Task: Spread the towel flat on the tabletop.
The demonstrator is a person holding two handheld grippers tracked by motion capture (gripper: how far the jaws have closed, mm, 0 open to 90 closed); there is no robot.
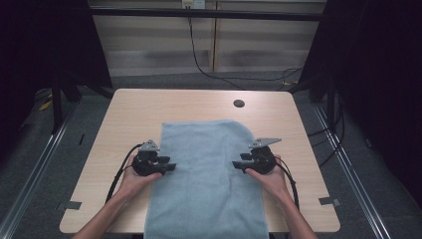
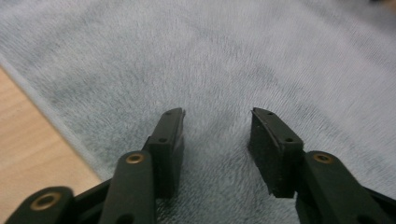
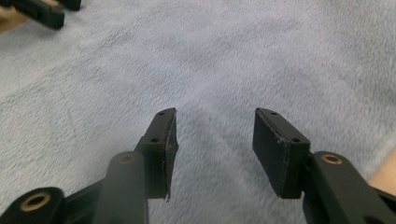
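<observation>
From above, the towel (image 1: pixel 206 179) lies flat on the bench (image 1: pixel 129 114), running off the near edge, and sits between the two sets of tongs. The left tongs (image 1: pixel 169 166) rest at its left edge, the right tongs (image 1: pixel 238 166) at its right edge, each pointing inward toward the other. The far right corner of the towel looks rounded or tucked under.

In the left gripper view, the left tongs (image 2: pixel 217 128) stand open with nothing between the jaws; towel lies right beneath and ahead of them, its edge and bare bench off to their left.

In the right gripper view, the right tongs (image 3: pixel 215 128) are open too and empty, low over the towel. The other tongs (image 3: pixel 42 11) show well ahead, at the top left.

I'd judge this the approach before a grasp, likely for a fold. Next, each pair must dip to its edge, get cloth between the jaws and close, both together so the towel lifts evenly.
</observation>
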